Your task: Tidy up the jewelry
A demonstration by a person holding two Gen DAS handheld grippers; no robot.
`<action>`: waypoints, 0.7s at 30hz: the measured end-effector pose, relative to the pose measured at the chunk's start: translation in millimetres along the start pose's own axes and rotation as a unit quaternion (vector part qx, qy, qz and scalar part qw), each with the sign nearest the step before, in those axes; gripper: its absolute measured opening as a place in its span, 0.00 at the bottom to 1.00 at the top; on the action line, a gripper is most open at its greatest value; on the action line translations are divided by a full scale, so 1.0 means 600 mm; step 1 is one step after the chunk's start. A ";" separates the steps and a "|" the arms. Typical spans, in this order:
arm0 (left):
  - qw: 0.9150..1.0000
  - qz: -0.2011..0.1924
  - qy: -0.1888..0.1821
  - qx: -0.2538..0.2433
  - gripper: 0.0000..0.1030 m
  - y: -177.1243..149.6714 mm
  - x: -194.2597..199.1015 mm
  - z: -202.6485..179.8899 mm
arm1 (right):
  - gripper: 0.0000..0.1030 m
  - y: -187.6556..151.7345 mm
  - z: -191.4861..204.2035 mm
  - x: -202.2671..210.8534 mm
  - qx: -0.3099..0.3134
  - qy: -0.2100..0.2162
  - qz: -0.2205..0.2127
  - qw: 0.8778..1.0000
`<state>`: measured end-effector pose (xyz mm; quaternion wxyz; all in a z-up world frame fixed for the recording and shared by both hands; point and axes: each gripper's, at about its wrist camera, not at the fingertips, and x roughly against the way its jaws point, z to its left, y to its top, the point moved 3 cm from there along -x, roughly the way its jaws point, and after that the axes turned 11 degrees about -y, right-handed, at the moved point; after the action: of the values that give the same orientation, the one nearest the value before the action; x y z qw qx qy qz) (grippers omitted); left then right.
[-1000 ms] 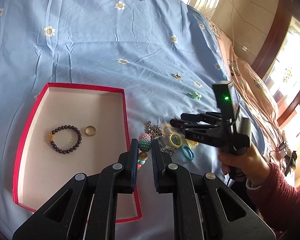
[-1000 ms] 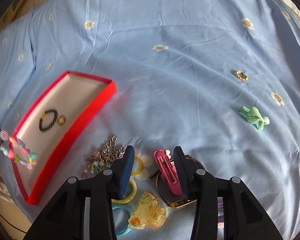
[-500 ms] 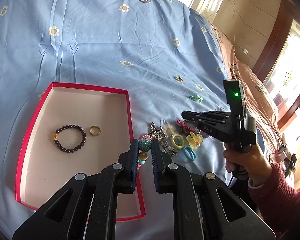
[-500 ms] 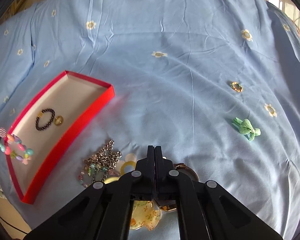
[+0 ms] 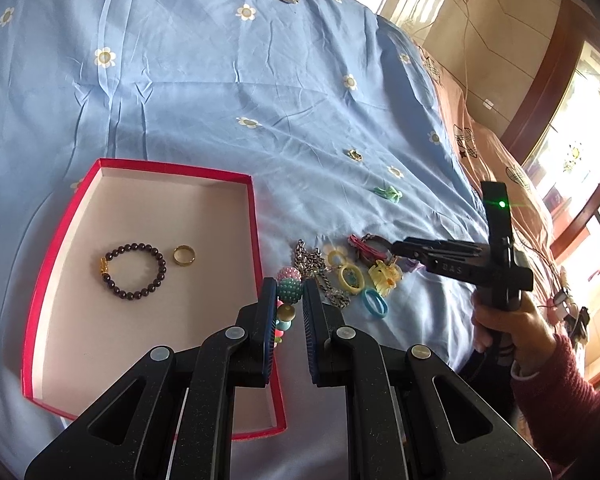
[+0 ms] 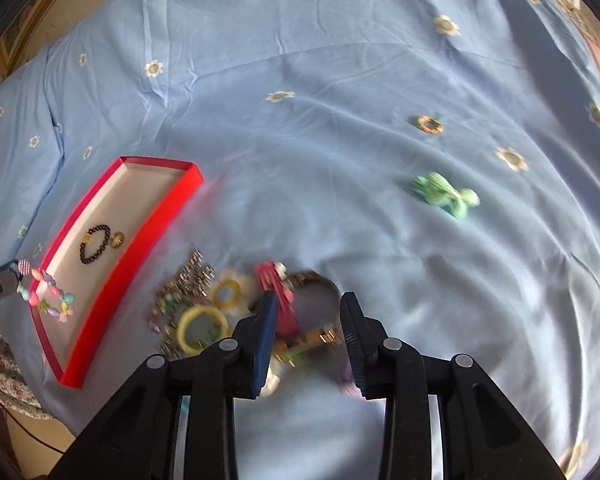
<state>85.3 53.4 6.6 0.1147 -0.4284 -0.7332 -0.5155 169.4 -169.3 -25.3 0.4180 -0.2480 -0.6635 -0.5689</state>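
A blue bedsheet [image 5: 220,92] printed with small daisies covers the bed and carries everything else; a red box [image 5: 56,256] with a pale floor lies toward the sheet's near left edge in the left wrist view, and inside it a dark bead bracelet [image 5: 134,270] rests just beside a gold ring [image 5: 184,255], the two apart from the box walls; the left gripper [image 5: 288,300] is clenched on a bracelet of big pastel beads [image 5: 290,288] above the box's right wall, and in the right wrist view that bracelet hangs over the box's near end; the right gripper [image 6: 310,312], held in a hand [image 5: 508,328] with a dark pink sleeve, has just been opening, its jaws now apart and gripping nothing, poised over the heap of jewelry just right of the box; a pink hair clip [image 6: 276,292] lies at the inner face of its left finger, whether touching I cannot tell through the blur; in the heap lie a silver chain [image 5: 312,260], a yellow ring [image 5: 350,278], a blue ring [image 5: 375,303] and a yellow charm [image 5: 386,276]; farther toward the sheet's right edge a green knot of thread [image 6: 446,194] lies alone, and beyond it a small round gold ornament [image 6: 429,124].
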 end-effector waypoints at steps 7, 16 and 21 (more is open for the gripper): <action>1.000 0.008 -0.005 -0.005 0.11 -0.003 -0.013 -0.011 | 0.32 -0.017 -0.002 0.013 -0.003 0.013 -0.011 1.000; 1.000 0.009 0.000 0.002 0.11 -0.002 -0.014 -0.005 | 0.26 0.006 0.071 -0.031 0.163 -0.012 0.039 0.986; 1.000 0.010 0.002 0.007 0.11 -0.003 -0.016 -0.001 | 0.22 0.017 0.080 -0.061 0.194 0.013 0.079 0.978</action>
<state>89.8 47.8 -0.3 0.1243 -0.4338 -0.7325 -0.5097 183.9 -115.2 -50.4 0.5105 -0.2065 -0.7340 -0.3975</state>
